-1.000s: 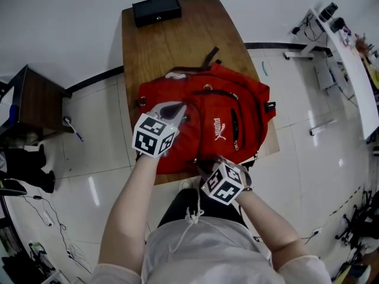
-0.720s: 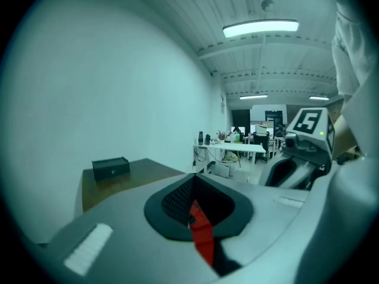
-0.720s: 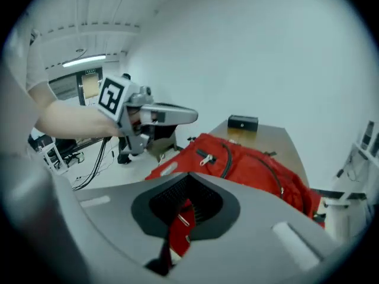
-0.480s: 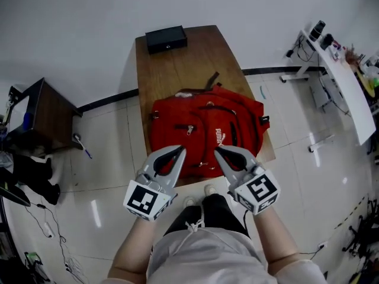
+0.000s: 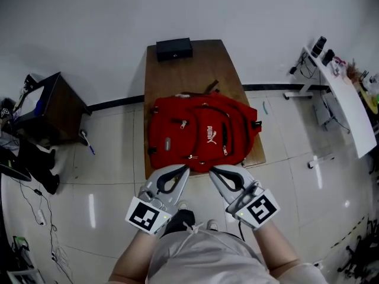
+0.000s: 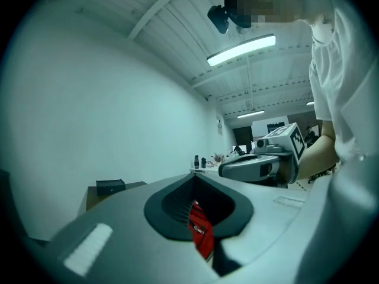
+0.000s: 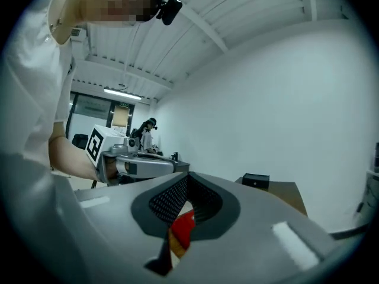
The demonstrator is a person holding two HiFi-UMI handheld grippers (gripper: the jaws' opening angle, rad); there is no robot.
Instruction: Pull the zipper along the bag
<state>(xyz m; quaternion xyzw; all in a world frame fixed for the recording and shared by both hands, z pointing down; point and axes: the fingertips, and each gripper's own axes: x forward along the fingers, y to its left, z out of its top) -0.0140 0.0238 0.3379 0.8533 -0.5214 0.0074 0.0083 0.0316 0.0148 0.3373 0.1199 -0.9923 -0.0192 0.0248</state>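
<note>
head view: red bag (image 5: 201,136) lies flat on the wooden table (image 5: 201,61), filling its near half. black box (image 5: 174,48) sits at the far end, well apart from the bag. small zipper pull (image 5: 182,123) shows on the bag's left panel; others are too small to sort out.

left gripper (image 5: 185,169) and right gripper (image 5: 211,170) are held side by side just off the table's near edge, tips angled toward each other and close to the bag's near edge, not touching it. both pairs of jaws are clenched tip to tip with nothing between them.

left gripper view only: ceiling light strip (image 6: 241,49) overhead. a sliver of red bag shows through the hollow behind the closed jaws, and the right gripper with its marker cube is off to the side.

right gripper view only: a person (image 7: 148,131) stands far back in the room. red fabric shows through the jaw hollow, and the black box is on bare wood to the right.

head view only: dark side table (image 5: 52,102) on the left, white desk (image 5: 344,93) on the right, tiled floor (image 5: 112,152).
</note>
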